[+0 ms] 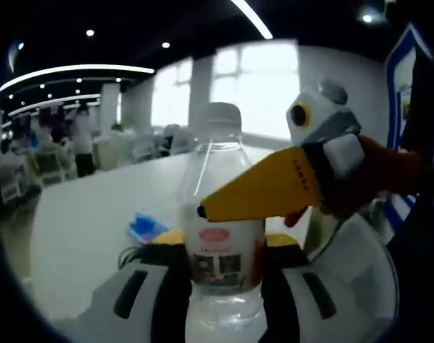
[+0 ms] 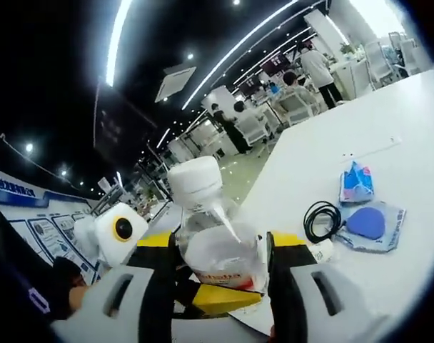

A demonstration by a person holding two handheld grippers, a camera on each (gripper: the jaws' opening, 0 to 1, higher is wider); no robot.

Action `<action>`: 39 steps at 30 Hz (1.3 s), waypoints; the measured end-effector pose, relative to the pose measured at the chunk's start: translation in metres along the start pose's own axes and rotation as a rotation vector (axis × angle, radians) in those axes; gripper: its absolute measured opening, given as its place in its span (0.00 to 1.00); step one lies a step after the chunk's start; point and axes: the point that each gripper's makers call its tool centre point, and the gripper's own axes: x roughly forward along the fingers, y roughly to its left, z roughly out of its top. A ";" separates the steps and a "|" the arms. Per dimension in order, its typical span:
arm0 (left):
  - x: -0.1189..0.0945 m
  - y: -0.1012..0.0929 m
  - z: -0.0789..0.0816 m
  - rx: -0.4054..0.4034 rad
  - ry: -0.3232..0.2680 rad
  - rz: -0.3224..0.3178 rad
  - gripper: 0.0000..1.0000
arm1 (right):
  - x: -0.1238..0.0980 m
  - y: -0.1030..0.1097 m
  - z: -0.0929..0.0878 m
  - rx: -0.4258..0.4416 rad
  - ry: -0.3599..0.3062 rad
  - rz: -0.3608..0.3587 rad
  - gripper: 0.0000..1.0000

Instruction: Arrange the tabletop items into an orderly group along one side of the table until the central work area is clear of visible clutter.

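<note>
- Long ceiling light strips (image 2: 120, 39) and small round spotlights glow against a dark ceiling.
- Tall windows (image 1: 256, 86) blaze white, details washed out.
- The white tabletop (image 2: 345, 150) reflects brightly.
- Fisheye bending curves lines toward the edges.
- The distant room looks soft and blurred; the water bottle (image 1: 220, 214) is slightly hazy.

Clear bottle (image 1: 220, 214), white cap, pink label; plush bird (image 1: 324, 153) white-grey, yellow beak; black cable (image 2: 321, 219); white table (image 2: 388, 121).
</note>
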 end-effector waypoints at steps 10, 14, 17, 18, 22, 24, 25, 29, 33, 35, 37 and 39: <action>-0.002 0.015 -0.011 -0.004 -0.007 0.031 0.35 | -0.017 -0.004 0.011 -0.153 -0.043 -0.023 0.78; -0.002 0.026 -0.017 -0.006 -0.009 0.046 0.36 | -0.025 -0.007 0.011 -0.226 -0.062 -0.050 0.88; -0.002 0.036 -0.023 -0.006 -0.014 0.064 0.36 | -0.031 -0.017 0.008 -0.263 -0.053 -0.097 0.94; -0.002 0.039 -0.024 -0.007 -0.014 0.070 0.36 | -0.034 -0.020 0.006 -0.278 -0.056 -0.111 0.95; -0.005 0.060 -0.031 -0.019 -0.024 0.112 0.36 | -0.047 -0.034 -0.001 -0.327 -0.041 -0.173 1.00; -0.006 0.070 -0.033 -0.025 -0.033 0.135 0.36 | -0.053 -0.040 -0.005 -0.362 -0.026 -0.195 1.00; -0.006 0.077 -0.035 -0.024 -0.037 0.147 0.37 | -0.056 -0.043 -0.008 -0.389 -0.013 -0.209 1.00; -0.007 0.097 -0.042 -0.041 -0.037 0.168 0.37 | -0.065 -0.051 -0.014 -0.422 -0.003 -0.245 1.00; -0.005 0.111 -0.050 -0.051 -0.035 0.185 0.37 | -0.078 -0.060 -0.019 -0.419 -0.010 -0.281 1.00; -0.003 0.117 -0.056 -0.062 -0.027 0.184 0.37 | -0.083 -0.064 -0.021 -0.422 -0.014 -0.302 1.00; 0.000 0.123 -0.064 -0.056 -0.019 0.188 0.37 | -0.089 -0.069 -0.025 -0.431 -0.005 -0.325 1.00; 0.002 0.127 -0.071 -0.056 -0.013 0.191 0.37 | -0.094 -0.075 -0.028 -0.430 0.006 -0.349 1.00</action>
